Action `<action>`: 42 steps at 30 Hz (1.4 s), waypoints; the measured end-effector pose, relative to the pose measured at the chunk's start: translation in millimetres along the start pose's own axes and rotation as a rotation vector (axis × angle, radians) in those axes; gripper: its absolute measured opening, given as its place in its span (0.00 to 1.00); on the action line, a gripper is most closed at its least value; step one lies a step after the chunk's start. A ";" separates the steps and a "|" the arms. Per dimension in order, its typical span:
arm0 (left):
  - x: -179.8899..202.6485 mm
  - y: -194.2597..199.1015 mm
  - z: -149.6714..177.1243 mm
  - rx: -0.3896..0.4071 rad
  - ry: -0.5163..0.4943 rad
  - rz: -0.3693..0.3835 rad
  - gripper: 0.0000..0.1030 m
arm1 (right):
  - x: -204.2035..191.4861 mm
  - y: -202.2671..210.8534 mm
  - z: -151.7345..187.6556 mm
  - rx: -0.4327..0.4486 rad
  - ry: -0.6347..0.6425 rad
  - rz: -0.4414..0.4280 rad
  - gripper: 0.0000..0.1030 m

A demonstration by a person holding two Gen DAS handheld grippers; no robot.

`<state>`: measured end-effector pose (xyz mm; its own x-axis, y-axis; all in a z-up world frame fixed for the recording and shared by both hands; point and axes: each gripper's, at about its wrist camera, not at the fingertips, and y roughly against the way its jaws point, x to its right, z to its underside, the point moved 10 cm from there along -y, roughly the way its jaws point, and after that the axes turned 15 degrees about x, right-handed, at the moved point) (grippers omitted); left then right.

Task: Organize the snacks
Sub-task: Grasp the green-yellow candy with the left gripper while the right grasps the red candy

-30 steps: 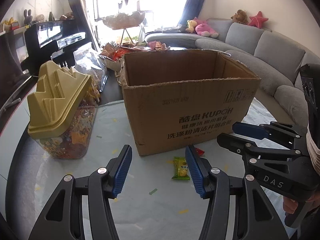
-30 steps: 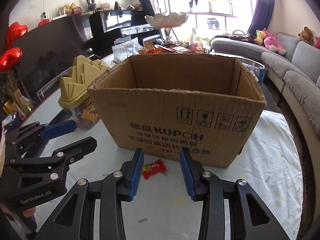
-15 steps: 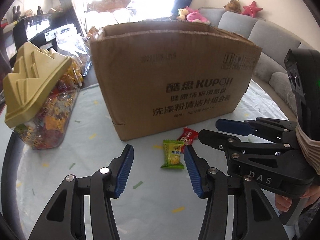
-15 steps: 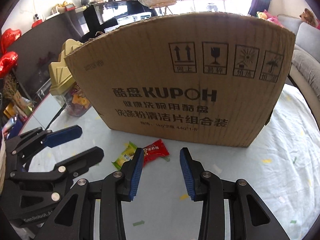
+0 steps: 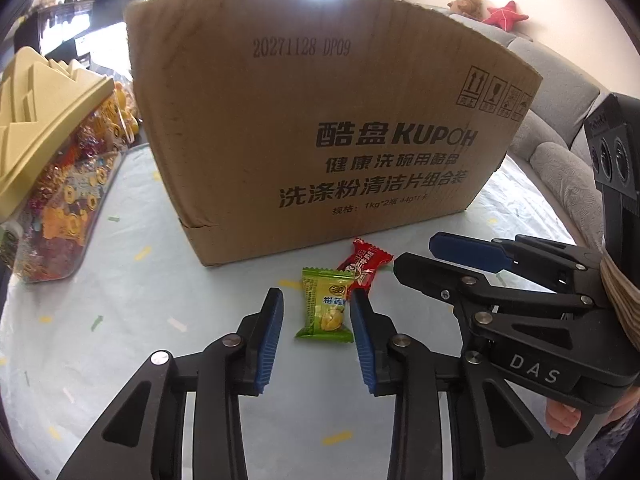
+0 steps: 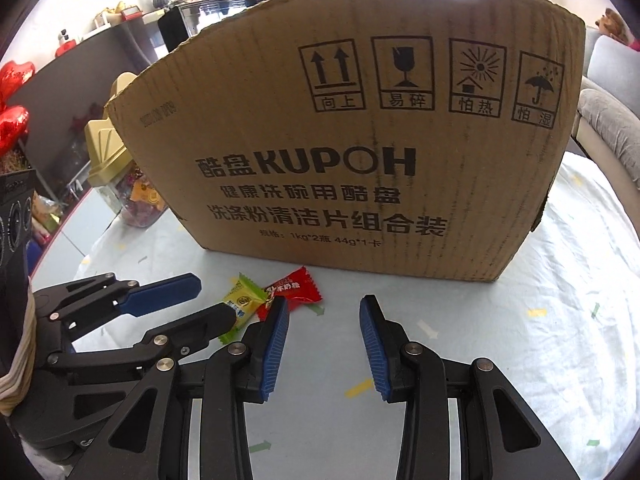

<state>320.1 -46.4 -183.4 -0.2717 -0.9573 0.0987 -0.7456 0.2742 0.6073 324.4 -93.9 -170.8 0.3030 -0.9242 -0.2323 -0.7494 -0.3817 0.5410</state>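
Up front of the cardboard box [image 5: 320, 128]: green candy [image 5: 325, 305] sat between left gripper [image 5: 316, 332]'s spread fingers | right gripper [image 6: 323, 336] also spread, empty | left view alone showed the sofa [image 5: 560, 92] | pale tablecloth [image 6: 540, 340].

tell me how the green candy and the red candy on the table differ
The green candy has a green-and-yellow wrapper; the red candy has a red one with white print. The green candy lies between the open fingers of the left gripper; the red candy sits beyond it, nearer the cardboard box. The green one partly overlaps the red one. Both are small sealed packets lying flat on the tablecloth.
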 end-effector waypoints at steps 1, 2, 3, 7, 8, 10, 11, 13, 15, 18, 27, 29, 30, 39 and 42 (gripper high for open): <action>-0.3 -2.4 -0.1 -0.005 0.002 0.006 0.31 | 0.7 -0.4 0.1 -0.001 -0.003 0.001 0.38; -0.9 -5.0 0.2 -0.013 0.007 0.009 0.29 | 1.9 -0.7 0.5 -0.002 -0.006 0.003 0.38; 0.2 -7.0 0.4 -0.018 0.008 0.008 0.28 | 4.1 -0.1 1.0 -0.002 -0.007 0.005 0.38; -1.3 -15.2 3.8 -0.038 0.014 0.011 0.23 | 5.1 -1.8 2.2 -0.006 -0.016 0.001 0.38; -2.0 -16.3 3.8 -0.037 0.016 0.010 0.23 | 4.7 -2.4 2.5 -0.006 -0.015 -0.001 0.38; -2.5 -15.2 2.9 -0.034 0.016 0.008 0.23 | 3.3 -4.4 2.9 -0.007 -0.008 0.001 0.38; -2.8 -14.9 2.5 -0.033 0.019 0.009 0.22 | 4.3 -4.1 3.1 -0.007 -0.007 0.001 0.38; -4.8 -14.4 2.4 -0.029 0.029 0.008 0.21 | 4.3 -5.4 3.3 -0.011 -0.013 -0.002 0.38; -1.6 -7.0 5.1 -0.018 0.033 -0.001 0.21 | 2.6 -6.6 3.7 -0.014 -0.011 -0.007 0.38; -3.2 3.6 3.3 0.012 0.028 -0.017 0.21 | -2.8 -9.5 4.0 -0.018 0.004 -0.011 0.38; -8.3 19.4 1.5 0.050 0.054 -0.043 0.21 | -19.2 -25.9 2.6 -0.041 0.021 -0.037 0.38; -19.2 21.1 -1.9 0.054 0.063 -0.048 0.21 | -20.0 -30.2 2.9 -0.051 0.017 -0.034 0.38; -21.8 21.4 -1.2 0.054 0.070 -0.050 0.21 | -21.9 -32.3 2.8 -0.054 0.017 -0.038 0.38; -37.7 22.6 1.0 0.053 0.113 -0.061 0.21 | -37.6 -41.7 2.7 -0.048 0.094 -0.012 0.36; -34.8 20.1 1.0 0.055 0.118 -0.063 0.21 | -43.1 -41.0 4.6 -0.046 0.121 -0.017 0.25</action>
<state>313.9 -7.5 -175.4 -0.1518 -0.9761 0.1557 -0.7924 0.2143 0.5712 339.4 -38.5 -186.6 0.3860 -0.9112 -0.1438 -0.7170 -0.3944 0.5748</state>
